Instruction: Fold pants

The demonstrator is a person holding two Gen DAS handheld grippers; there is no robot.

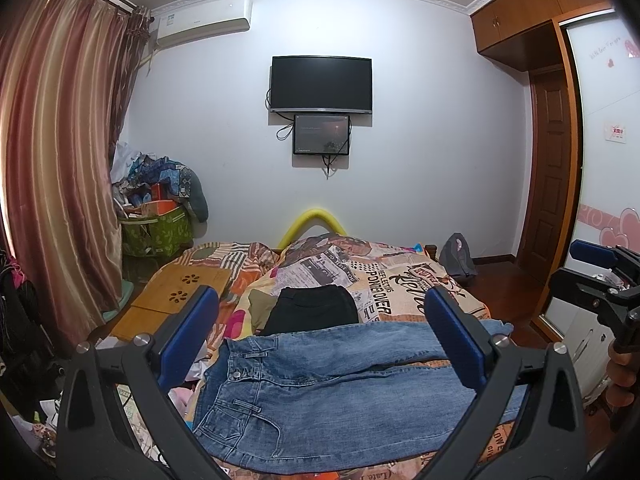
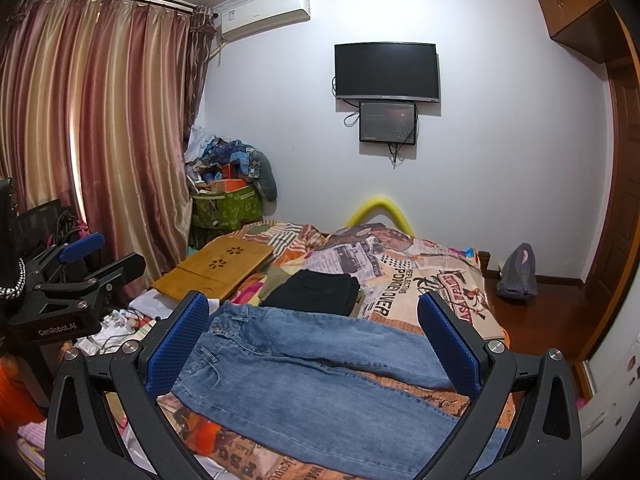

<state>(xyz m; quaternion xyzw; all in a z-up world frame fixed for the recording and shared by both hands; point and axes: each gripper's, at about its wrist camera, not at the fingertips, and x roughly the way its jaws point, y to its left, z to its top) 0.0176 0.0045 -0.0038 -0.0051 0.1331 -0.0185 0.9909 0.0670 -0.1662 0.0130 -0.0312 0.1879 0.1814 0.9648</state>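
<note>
A bed point(image 1: 400, 280) covered by a patchwork quilt printed with newspaper-style lettering fills the lower middle of both views, its far end against a pale wall where a dark television point(image 1: 321, 84) hangs with a smaller lit screen point(image 1: 321, 135) just under it. Striped reddish curtains point(image 2: 100, 120) run down the left side, and an air conditioner point(image 2: 266, 10) sits high on the wall beside them. The blue jeans point(image 1: 320, 392) lie spread flat across the near part of the bed, waistband toward the left, both legs stretching to the right, the button and belt loops facing up. Just beyond them a folded black garment point(image 1: 316, 308) rests on the quilt, touching or nearly touching the jeans' far edge. A wooden lap tray point(image 2: 218, 268) with flower cut-outs lies on the bed's left side, and behind it a green bin point(image 2: 226, 208) stands heaped with clutter. A grey bag point(image 2: 518, 270) sits on the floor by the wall to the right. The left gripper point(image 1: 322, 324) hangs above the jeans with its blue-padded fingers point(image 1: 188, 336) spread wide, gripping nothing. The right gripper point(image 2: 314, 328) hovers likewise over the jeans, its fingers point(image 2: 452, 344) wide apart and empty
</note>
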